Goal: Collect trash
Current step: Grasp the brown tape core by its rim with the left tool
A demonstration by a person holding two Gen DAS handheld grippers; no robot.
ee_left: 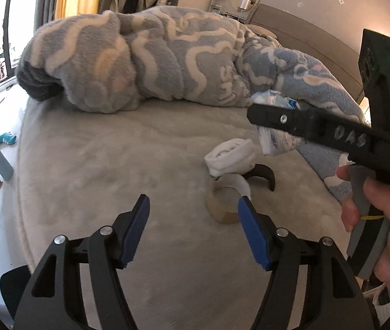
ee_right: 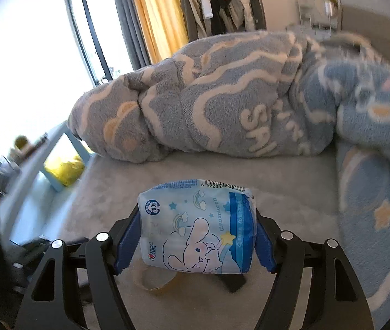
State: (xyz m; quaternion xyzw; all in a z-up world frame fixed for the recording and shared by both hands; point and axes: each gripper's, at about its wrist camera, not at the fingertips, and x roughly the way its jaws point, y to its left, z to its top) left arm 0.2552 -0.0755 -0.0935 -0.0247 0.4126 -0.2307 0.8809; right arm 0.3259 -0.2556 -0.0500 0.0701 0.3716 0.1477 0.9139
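The right gripper [ee_right: 197,236] squeezes the tissue pack [ee_right: 197,228] to lift it off the bed [ee_left: 112,165], while the left gripper [ee_left: 193,206] waits wide open and empty, ready for the cardboard roll [ee_left: 219,206]

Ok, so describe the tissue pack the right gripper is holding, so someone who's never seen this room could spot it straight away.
Start from the big blue-and-cream fleece blanket heaped across the grey bed. In front of it, above the bed, the right gripper is shut on a tissue pack. Unlike the plain white roll and brown tape ring lying below, it is pale blue plastic printed with a white cartoon puppy, stars and a barcode.
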